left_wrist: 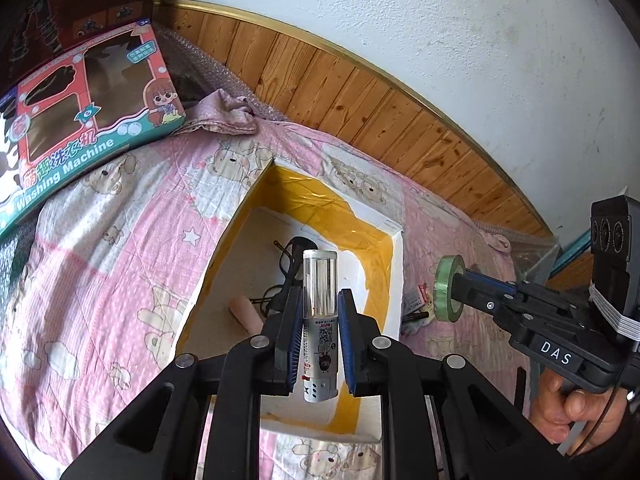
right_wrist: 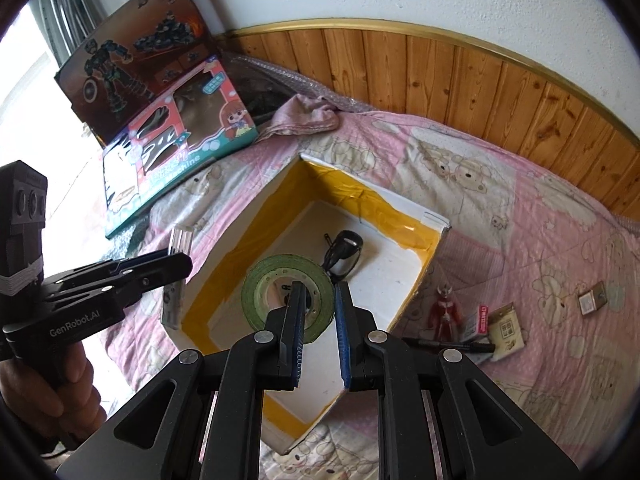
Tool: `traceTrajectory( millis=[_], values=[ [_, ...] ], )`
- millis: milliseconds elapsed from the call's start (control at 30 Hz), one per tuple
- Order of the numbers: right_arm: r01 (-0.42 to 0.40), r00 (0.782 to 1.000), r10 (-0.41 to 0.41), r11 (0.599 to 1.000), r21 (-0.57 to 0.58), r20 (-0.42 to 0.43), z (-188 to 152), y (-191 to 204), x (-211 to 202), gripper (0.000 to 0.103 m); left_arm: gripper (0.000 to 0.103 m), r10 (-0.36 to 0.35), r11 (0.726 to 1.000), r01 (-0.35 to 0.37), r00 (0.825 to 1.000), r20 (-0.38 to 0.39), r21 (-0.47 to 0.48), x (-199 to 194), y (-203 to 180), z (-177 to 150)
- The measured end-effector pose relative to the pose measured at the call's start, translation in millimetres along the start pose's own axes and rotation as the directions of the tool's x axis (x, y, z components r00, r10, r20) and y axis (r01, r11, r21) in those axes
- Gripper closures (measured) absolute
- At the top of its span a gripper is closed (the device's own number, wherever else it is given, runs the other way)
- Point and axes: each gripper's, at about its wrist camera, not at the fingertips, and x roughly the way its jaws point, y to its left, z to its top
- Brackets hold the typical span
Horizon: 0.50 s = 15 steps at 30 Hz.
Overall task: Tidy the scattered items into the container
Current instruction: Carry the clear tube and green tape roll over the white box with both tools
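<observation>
The left hand-held gripper (left_wrist: 319,332) is closed to a narrow gap on a cylindrical tube (left_wrist: 319,320), its blue pads pressing the printed white lower body from both sides. The tube's long axis runs parallel to the fingers, with the clear cap pointing forward and away from the camera; it is held above the open box (left_wrist: 390,276). The right hand-held gripper (right_wrist: 318,328) is nearly closed on the wall of a green tape roll (right_wrist: 288,298), one finger inside the core and one outside. The roll stands on edge in the grip, its open face toward the right wrist camera, and hangs over the box (right_wrist: 424,280). The box, white with yellow tape lining its inner walls, rests on a pink quilted bed (right_wrist: 540,240) and contains black eyeglasses (right_wrist: 344,252) and a pale pink cylinder (left_wrist: 246,312). On the bed just beside the box lie a red figurine (right_wrist: 444,312), a black marker (right_wrist: 452,346) and small cards (right_wrist: 506,332).
</observation>
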Motion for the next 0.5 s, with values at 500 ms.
traceTrajectory(
  millis=[500],
  values=[
    [0.008,0.997,-0.007,1.000,0.004,-0.078,11,-34,49,0.088,0.085,0.153,0.984,-0.142,0.981,-0.116,0.105,88,-6,25]
  ],
)
